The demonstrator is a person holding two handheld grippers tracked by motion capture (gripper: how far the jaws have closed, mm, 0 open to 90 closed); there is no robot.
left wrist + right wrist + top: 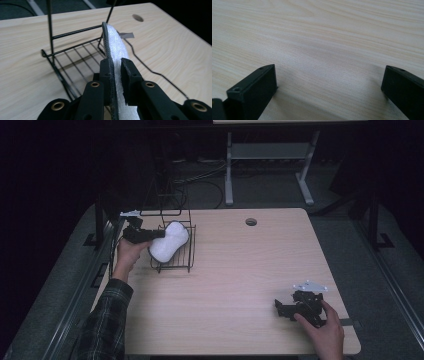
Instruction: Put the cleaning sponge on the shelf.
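Dark floor and cables surround the pale wood-grain table (pixel 235 285), which carries a black wire rack (pixel 176 255) near its far left corner. At the rack, the left gripper (pixel 115 68) is clamped on a white sponge with a dark grey scouring edge (pixel 113 43), its jaws pressing both faces so the sponge stands on edge over the rack's wire floor. Near the table's front right corner, the right gripper (pixel 329 82) rests low over bare wood, jaws wide apart with nothing between them.
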